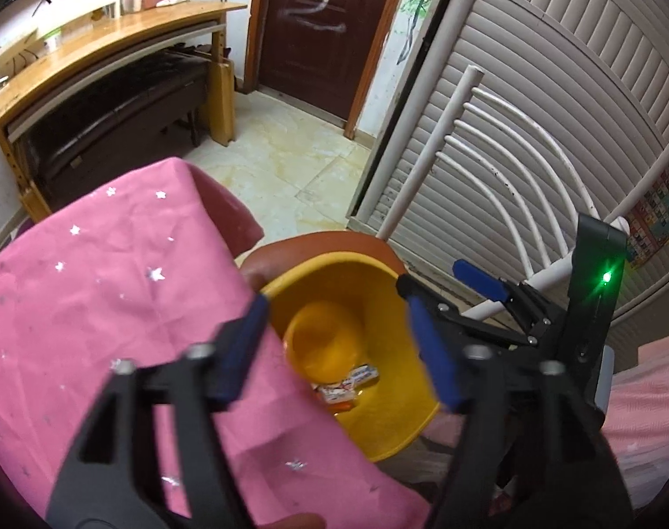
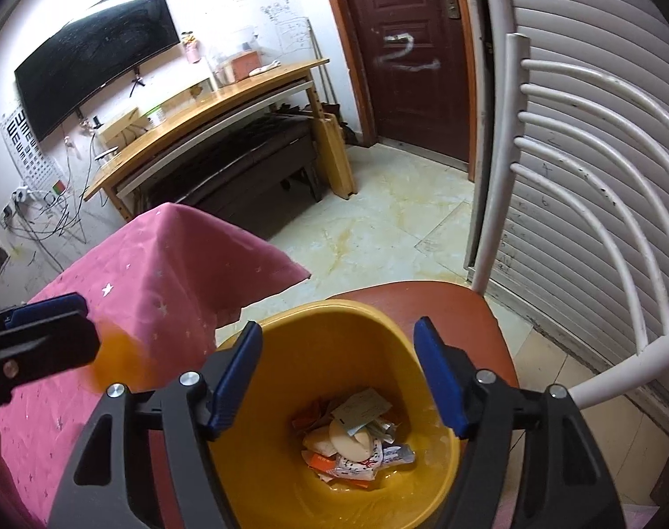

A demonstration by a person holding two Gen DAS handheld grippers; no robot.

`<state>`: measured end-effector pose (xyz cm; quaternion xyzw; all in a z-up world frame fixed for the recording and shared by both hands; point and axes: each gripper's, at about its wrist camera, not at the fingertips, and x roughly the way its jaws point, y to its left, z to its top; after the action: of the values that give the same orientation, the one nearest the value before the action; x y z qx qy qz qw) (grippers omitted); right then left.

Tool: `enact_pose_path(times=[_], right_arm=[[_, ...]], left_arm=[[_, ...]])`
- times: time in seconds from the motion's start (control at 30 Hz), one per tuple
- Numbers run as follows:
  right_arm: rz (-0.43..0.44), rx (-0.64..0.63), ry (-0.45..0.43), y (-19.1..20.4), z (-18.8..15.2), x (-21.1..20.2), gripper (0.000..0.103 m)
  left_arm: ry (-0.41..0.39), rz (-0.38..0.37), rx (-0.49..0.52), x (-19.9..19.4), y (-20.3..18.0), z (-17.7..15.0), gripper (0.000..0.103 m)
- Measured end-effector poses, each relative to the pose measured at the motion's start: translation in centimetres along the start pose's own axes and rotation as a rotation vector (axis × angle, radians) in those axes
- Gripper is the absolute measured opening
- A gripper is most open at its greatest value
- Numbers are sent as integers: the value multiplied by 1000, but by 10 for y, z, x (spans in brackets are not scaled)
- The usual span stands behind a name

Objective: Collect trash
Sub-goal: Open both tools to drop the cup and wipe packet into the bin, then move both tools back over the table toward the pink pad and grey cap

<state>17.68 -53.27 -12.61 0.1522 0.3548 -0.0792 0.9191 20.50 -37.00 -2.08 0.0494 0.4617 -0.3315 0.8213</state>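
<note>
the yellow bin [image 2: 334,379] stood on a brown chair seat [image 2: 458,304], just right of the desk under its pink starred cloth [image 2: 158,264]. both tongs hung over the bin's mouth, released, with nothing between the blue pads: the right tongs [image 2: 339,374] straddled the opening, and the left tongs [image 1: 339,344] did the same from the near-left side. the trash [image 2: 356,445] lay heaped at the bottom of the bin: crumpled wrappers, a pale card, a round pale piece. in the left wrist view a blurred orange cup-like shape [image 1: 321,339] showed inside the bin; whether it was falling or resting could not be told. the scraps looked light, thin and limp, likely slippery where foil-faced, so a pinch on a folded edge or bunched corner would hold better than on a flat face. the bin itself seemed stiff plastic, light, best taken by its rim.
</note>
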Motion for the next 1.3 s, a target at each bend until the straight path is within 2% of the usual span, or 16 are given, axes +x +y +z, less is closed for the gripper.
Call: enact_pose_path(times=[0.17,0.4,0.47,0.6,0.87,1.3], right_arm=[[-5,13,-5,-3,1,0,65],[8,-20,-14,8,1,-2,66],[15,-30,-15,13,1,-2,66],[29,-63,-23,26,0,-6,66],[108,-135,-79,73,3,-22,66],[134,-336,-53,183,8,-13,66]], left_arm=[[-2,21,16,-1,-1,-4,67],[-11,44,-18,-11,13,-8,68],[-23,59,-28,-18,19,-11,72],[-69,92,-50,-38,35,-19,73],[-134,146,-122,-79,85,-35,77],[-199,225,-265,-133,180,-67,77]])
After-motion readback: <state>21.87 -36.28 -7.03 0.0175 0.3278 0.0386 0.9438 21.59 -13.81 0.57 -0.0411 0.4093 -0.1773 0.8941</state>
